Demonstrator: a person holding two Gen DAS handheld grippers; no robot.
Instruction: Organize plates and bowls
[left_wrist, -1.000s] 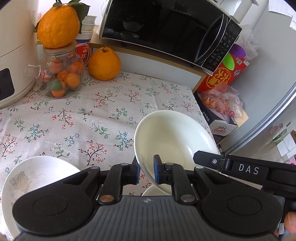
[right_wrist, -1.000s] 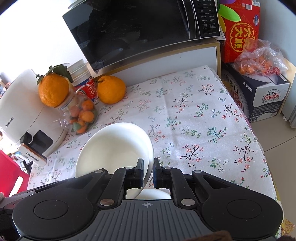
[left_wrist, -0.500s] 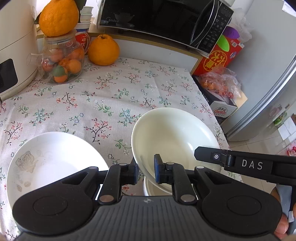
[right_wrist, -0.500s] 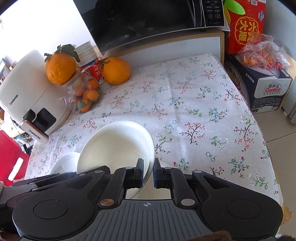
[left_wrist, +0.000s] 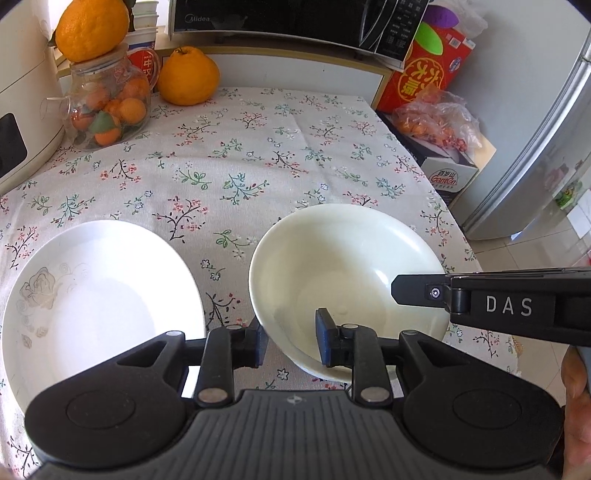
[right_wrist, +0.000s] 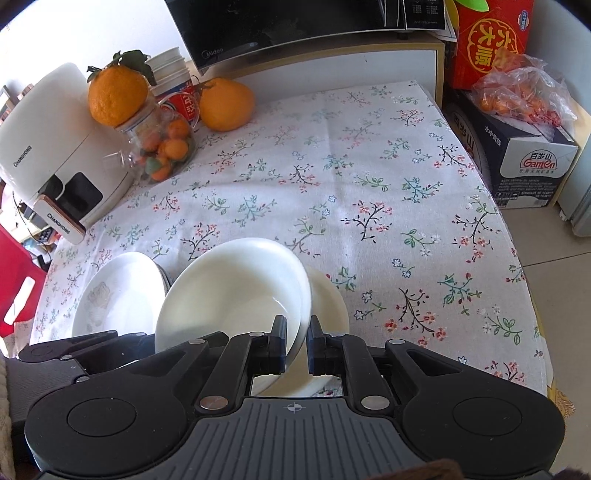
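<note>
White bowl (right_wrist: 236, 291) held over a second bowl (right_wrist: 328, 306)

Its rim is gripped by the right claw (right_wrist: 296, 345); the left claw (left_wrist: 290, 341) is opening around the opposite rim.

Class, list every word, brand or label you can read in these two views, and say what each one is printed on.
"Midea": microwave.
"CHANGHONG": white appliance, on its side and on its front tab.
"DAS": right tongs' arm.
"Ganten": dark carton.
Large Chinese characters: red box.
Chinese characters: red cup, partly hidden.
Microwave button labels and the carton's small print: too small to read.
</note>
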